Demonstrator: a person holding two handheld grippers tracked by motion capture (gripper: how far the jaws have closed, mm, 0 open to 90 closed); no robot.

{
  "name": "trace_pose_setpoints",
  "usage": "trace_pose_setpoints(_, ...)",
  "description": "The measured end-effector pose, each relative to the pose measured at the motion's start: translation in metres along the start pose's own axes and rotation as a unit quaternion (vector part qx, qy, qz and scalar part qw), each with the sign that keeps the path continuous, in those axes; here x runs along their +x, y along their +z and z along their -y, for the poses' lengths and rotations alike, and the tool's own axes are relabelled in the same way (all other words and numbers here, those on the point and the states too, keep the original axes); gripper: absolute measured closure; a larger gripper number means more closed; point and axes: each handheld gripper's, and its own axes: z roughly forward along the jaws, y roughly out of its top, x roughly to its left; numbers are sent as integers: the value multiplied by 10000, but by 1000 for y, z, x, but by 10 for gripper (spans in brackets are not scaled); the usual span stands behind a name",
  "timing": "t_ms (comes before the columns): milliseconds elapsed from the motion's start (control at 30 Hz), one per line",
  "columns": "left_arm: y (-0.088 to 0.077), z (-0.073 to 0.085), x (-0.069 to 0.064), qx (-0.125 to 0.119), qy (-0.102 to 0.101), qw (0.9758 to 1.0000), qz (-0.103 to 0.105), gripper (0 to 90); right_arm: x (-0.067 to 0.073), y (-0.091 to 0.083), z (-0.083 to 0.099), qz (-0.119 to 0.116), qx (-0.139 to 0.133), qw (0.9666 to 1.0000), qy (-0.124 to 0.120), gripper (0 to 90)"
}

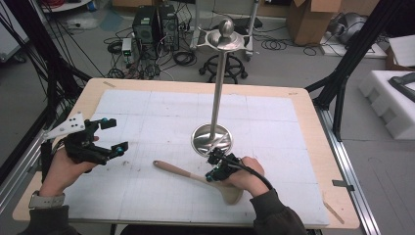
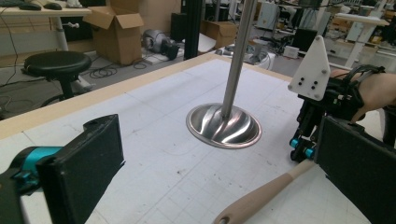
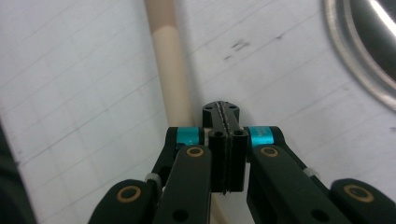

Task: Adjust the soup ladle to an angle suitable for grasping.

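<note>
One pale wooden spoon lies flat on the white gridded surface, lower centre of the high view. One tall polished steel stand rises just behind it, empty. The right tongs are pressed closed, empty, over the spoon's handle. The left tongs hang wide open at left. Nothing looks lifted or hung yet.
</note>
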Motion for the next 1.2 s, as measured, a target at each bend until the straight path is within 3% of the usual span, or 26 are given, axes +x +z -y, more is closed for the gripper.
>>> trace_pose_setpoints(367, 0, 0, 0, 13, 12, 10000, 6, 17, 4, 1, 0, -114, 67, 9997, -195, 900)
trace_pose_setpoints(600, -2, 0, 1, -6, -23, 10000, -9, 18, 5, -5, 1, -52, -195, 9982, -557, 896)
trace_pose_setpoints(633, -3, 0, 2, -15, -22, 10000, -20, 18, 6, -10, 0, -139, -358, 9974, -614, 850)
trace_pose_setpoints(700, -3, 0, 2, -19, -24, 10000, -13, 17, 6, -12, 0, -209, -381, 9971, -623, 818)
trace_pose_setpoints(733, -3, 0, 2, -23, -21, 10000, -10, 18, 6, -15, 0, -267, -459, 9961, -701, 715)
trace_pose_setpoints(833, -3, 0, 2, -8, -19, 10000, -11, 18, 6, -16, 0, -295, -480, 9948, -846, 637)
trace_pose_setpoints(900, -3, 1, 2, -7, -24, 10000, -7, 17, 8, -19, 0, -220, -501, 9932, -1023, 568)
trace_pose_setpoints(967, -2, 0, 2, -20, -45, 10000, -15, 18, 10, -22, -1, -178, -522, 9905, -1258, 439)
trace_pose_setpoints(1033, -2, 0, 2, -10, -54, 10000, 3, 18, 12, -24, -2, 75, -582, 9863, -1543, 327)
trace_pose_setpoints(1133, -1, 0, 3, 11, -59, 10000, 19, 18, 15, -25, -4, 160, -456, 9866, -1556, 177)
trace_pose_setpoints(1200, 0, 1, 4, 4, -78, 10000, 21, 18, 16, -25, -6, 194, -368, 9870, -1554, 141)
